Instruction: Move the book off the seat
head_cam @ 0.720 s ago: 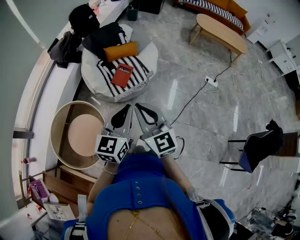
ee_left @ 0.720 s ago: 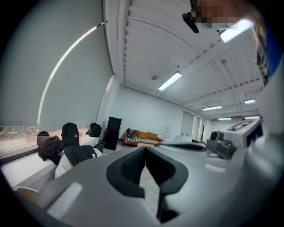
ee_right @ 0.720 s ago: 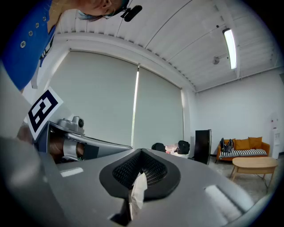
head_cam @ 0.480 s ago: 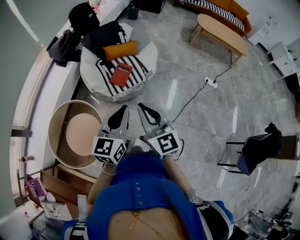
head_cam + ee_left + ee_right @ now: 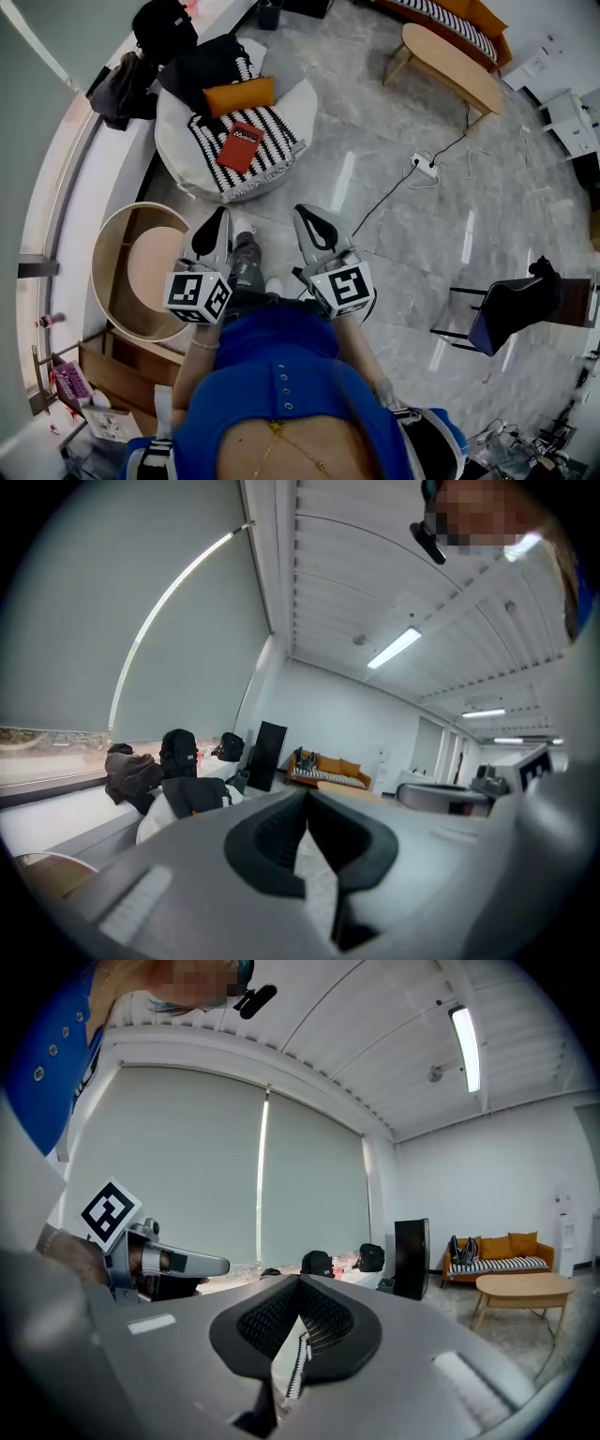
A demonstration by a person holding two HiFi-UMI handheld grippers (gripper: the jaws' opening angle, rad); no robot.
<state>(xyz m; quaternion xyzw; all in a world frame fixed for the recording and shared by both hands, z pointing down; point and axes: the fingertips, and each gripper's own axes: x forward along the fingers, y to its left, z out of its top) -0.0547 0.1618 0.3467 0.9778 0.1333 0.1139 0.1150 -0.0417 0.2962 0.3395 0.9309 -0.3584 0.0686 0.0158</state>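
While left gripper [image 5: 217, 223] and right gripper [image 5: 309, 217] hang shut, empty, short of the seat [image 5: 178, 155], book [image 5: 240, 147] on it looks light, stiff; pinch one edge.

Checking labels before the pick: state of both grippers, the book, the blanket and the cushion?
Left gripper: shut, empty.
Right gripper: shut, empty.
Red book: closed, flat on the striped blanket, untouched.
Striped blanket: spread over the seat.
Orange cushion: lying on the seat, beyond the book.

Left gripper [image 5: 306, 799] jaws together, empty, black backpack [image 5: 178, 754] on window ledge [image 5: 66, 803], orange sofa [image 5: 330, 767] beyond
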